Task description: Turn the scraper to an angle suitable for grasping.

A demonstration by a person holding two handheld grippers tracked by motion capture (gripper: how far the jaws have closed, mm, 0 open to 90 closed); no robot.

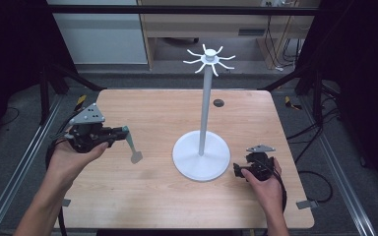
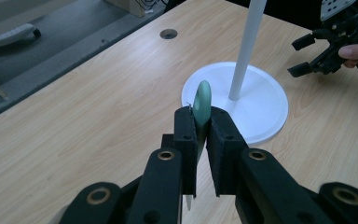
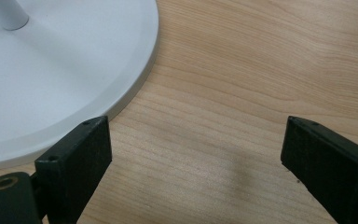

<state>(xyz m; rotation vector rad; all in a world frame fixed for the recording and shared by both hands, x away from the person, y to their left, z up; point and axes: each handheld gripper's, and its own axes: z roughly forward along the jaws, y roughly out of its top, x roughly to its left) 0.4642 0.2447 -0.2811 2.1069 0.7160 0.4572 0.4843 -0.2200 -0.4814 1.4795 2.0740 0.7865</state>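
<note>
A white stand with a round base (image 1: 211, 164), a thin pole (image 1: 205, 108) and a ring of hooks (image 1: 209, 59) on top rises from the middle of the wooden table. My left gripper (image 1: 122, 132) hovers left of it, shut on a utensil (image 1: 133, 147) with a teal handle and a flat grey blade that hangs down above the table. In the left gripper view the teal handle end (image 2: 202, 100) sticks up between the jaws of my left gripper (image 2: 201, 135). My right gripper (image 1: 237, 169) stands open and holds nothing, beside the base's right rim (image 3: 135, 79), low over the bare wood (image 3: 196, 158).
The wooden table (image 1: 152, 191) has a round cable hole (image 1: 218, 103) behind the stand. Metal rails run along both sides and black frame posts stand at the back corners. A cabinet and cables lie on the floor beyond the table.
</note>
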